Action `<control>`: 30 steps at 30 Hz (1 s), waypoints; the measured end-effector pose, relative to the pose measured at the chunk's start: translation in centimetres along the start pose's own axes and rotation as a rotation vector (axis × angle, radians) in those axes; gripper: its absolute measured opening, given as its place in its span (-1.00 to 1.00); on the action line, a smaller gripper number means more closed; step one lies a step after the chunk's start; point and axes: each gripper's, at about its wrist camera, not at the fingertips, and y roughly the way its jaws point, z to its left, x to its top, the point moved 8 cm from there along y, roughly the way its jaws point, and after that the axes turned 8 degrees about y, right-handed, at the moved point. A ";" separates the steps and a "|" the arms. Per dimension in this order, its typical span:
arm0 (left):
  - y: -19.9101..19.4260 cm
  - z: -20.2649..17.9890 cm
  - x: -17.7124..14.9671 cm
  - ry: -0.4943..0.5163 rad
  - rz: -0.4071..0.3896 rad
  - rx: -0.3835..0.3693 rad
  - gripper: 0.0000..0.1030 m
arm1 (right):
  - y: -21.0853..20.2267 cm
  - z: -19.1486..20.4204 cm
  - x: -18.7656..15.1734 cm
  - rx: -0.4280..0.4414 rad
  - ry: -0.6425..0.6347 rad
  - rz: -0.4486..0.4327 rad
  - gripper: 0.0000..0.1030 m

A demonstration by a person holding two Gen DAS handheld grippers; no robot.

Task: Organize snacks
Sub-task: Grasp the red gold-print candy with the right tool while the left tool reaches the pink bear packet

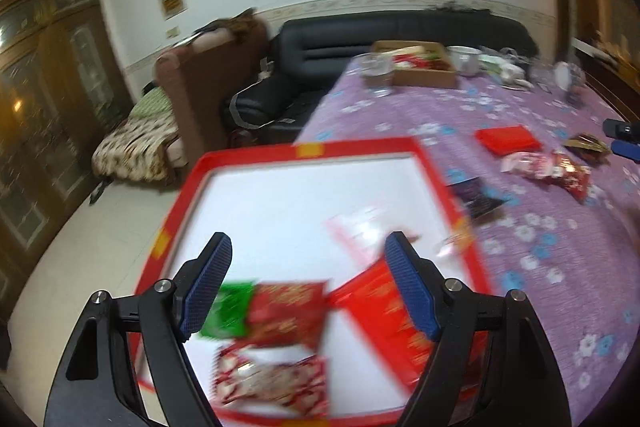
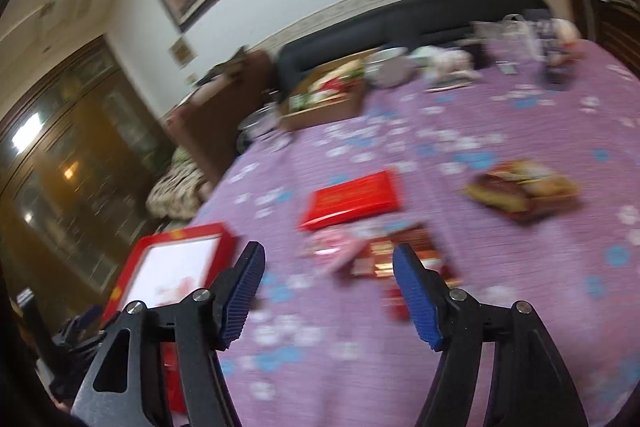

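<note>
Left wrist view: the left gripper (image 1: pixel 308 283) hangs over a red-rimmed tray (image 1: pixel 308 149) with its fingers spread wide and nothing between the pads. Just beneath and between the fingers lie a green packet (image 1: pixel 230 311) and a red patterned packet (image 1: pixel 286 311), with a red-and-white packet (image 1: pixel 272 379) nearer the camera. A red box (image 1: pixel 384 311) sits partly behind the right finger, and a pale pink wrapper (image 1: pixel 360 227) lies just beyond that finger's tip. Past the tray's right rim, on the purple flowered cloth (image 1: pixel 440 107), are a dark packet (image 1: pixel 478 197), then a red-and-white snack bag (image 1: pixel 548 169) and a flat red box (image 1: pixel 506 139). Far off stands a cardboard box (image 1: pixel 424 73) before a black sofa (image 1: pixel 400 31). Right wrist view: the right gripper (image 2: pixel 328 283) is also spread, empty, above the cloth. Just ahead of its fingertips lie blurred pink and red packets (image 2: pixel 380 251), with the flat red box beyond them and a brown snack pile (image 2: pixel 520 189) further off to the right. The tray lies left of the left finger.
</note>
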 end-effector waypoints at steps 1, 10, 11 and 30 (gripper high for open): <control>0.0 -1.0 0.8 0.029 -0.008 -0.015 0.54 | -0.4 -1.1 0.3 -0.017 -0.002 0.001 0.34; 0.9 -6.4 4.8 0.225 -0.001 -0.049 0.61 | 2.0 -1.3 -0.9 -0.057 -0.196 0.144 0.38; 1.0 -6.4 5.0 0.231 0.006 -0.038 0.61 | 2.5 -0.8 -1.0 -0.064 -0.225 0.140 0.38; 4.1 -15.4 9.7 0.286 0.087 -0.152 0.61 | 6.0 -1.8 -2.0 -0.071 -0.237 0.295 -0.31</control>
